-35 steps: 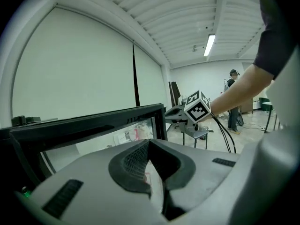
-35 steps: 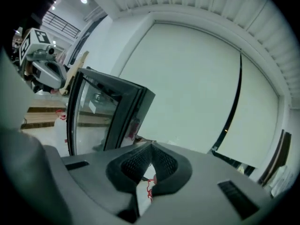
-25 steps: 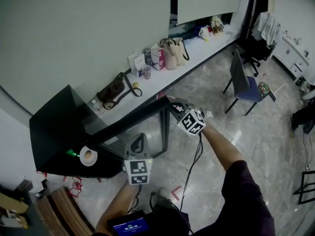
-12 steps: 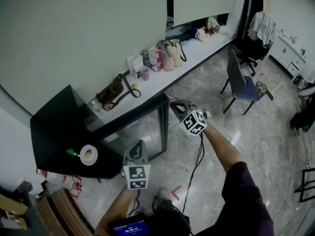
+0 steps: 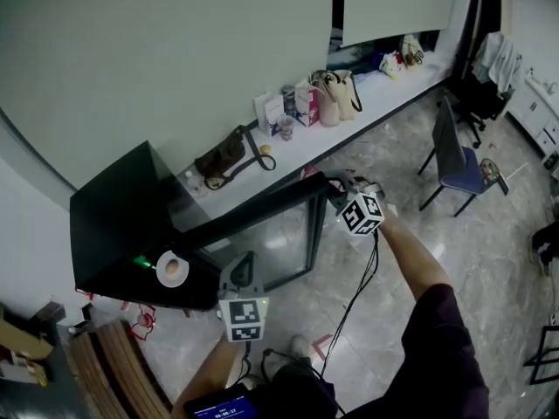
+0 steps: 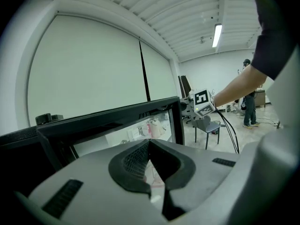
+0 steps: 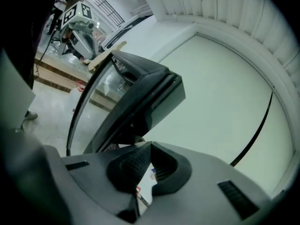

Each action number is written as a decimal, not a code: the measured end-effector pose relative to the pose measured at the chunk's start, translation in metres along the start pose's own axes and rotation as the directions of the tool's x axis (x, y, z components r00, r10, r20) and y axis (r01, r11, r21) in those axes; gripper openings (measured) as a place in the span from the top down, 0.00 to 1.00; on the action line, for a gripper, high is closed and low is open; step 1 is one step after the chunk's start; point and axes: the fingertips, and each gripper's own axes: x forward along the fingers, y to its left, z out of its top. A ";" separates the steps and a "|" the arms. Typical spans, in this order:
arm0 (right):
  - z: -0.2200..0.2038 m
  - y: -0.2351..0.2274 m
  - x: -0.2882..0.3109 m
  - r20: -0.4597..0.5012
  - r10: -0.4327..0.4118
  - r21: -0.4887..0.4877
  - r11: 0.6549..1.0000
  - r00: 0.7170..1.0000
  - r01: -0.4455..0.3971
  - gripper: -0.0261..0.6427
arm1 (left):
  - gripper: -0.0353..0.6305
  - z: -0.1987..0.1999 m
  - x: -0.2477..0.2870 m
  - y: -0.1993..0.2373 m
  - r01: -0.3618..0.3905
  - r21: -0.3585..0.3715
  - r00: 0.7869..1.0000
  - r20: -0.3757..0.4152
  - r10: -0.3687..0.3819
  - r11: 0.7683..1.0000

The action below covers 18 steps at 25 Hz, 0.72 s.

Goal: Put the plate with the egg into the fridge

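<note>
Reach left for the plate [image 5: 161,276] with the egg [image 5: 174,267] using the nearer left gripper [image 5: 247,259], jaws closed, holding nothing, like those of the right gripper [image 5: 337,185].

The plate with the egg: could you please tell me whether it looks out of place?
Yes. The plate with the egg sits on top of the black fridge, not inside it, though the glass door stands open. Nothing looks spilled or broken.

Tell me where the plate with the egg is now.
Head view, lower left: the plate with the egg sits at the black fridge's front edge, beside a small green object, just left of the left gripper.
</note>
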 end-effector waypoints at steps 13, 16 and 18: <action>0.014 0.030 -0.051 0.015 0.073 -0.068 0.995 0.997 -0.072 0.96 | 0.94 -0.001 -0.003 -0.030 0.060 0.008 0.998 0.006 -0.060 0.998; 0.023 0.043 -0.075 0.010 0.066 -0.066 0.996 0.998 -0.065 0.96 | 0.94 -0.001 -0.015 -0.038 0.072 0.005 0.997 0.013 -0.072 0.997; 0.027 0.053 -0.091 0.003 0.050 -0.057 0.997 0.999 -0.050 0.96 | 0.94 -0.004 -0.023 -0.040 0.078 0.000 0.997 0.017 -0.078 0.997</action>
